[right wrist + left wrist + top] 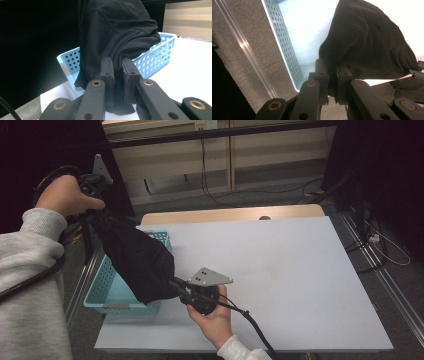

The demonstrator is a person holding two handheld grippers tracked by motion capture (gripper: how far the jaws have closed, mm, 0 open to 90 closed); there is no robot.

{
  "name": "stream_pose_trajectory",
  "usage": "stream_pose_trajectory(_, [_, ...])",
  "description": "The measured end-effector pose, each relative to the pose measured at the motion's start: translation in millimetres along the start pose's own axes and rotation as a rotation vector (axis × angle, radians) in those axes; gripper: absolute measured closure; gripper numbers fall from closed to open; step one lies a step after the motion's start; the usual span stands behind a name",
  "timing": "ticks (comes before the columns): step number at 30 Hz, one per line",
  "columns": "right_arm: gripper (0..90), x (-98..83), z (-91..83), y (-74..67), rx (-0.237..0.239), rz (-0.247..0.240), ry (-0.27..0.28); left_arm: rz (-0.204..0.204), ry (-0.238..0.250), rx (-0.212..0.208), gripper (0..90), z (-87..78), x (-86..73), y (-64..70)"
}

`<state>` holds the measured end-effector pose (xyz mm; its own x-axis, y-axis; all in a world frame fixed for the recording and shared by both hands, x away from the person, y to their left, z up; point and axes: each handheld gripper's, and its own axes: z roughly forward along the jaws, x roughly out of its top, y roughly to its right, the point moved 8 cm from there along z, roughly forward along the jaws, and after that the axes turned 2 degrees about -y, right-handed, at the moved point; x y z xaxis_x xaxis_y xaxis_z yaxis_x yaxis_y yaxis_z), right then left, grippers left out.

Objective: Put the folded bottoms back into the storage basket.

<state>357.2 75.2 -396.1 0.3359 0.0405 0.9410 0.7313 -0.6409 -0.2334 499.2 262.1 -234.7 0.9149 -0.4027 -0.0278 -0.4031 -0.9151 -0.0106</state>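
A black garment [136, 257] hangs stretched between both grippers, over the right side of a light blue perforated basket [102, 285]. My left gripper [96, 210] is raised at the upper left, beyond the table's left edge, and is shut on the garment's upper end [367, 47]. My right gripper [181, 287] is low beside the basket's near right corner, shut on the garment's lower end [117, 32]. In the right gripper view the cloth drapes over the basket's rim [160, 50]. In the left gripper view the basket's pale floor [307, 27] lies below the cloth.
The basket stands at the left edge of a white table [280, 270]. A wooden strip [230, 214] runs along the table's far edge. Cables [215, 190] lie on the floor behind the table. A metal rail [249, 55] runs along the floor left of the basket.
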Motion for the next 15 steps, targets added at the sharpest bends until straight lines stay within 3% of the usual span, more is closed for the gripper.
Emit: stream_pose_trajectory(15, [81.7, -2.7, 20.5, -10.8, 0.029, 0.003, -0.006, -0.023, 0.014, -0.006, 83.3, 6.1, 0.0, -20.2])
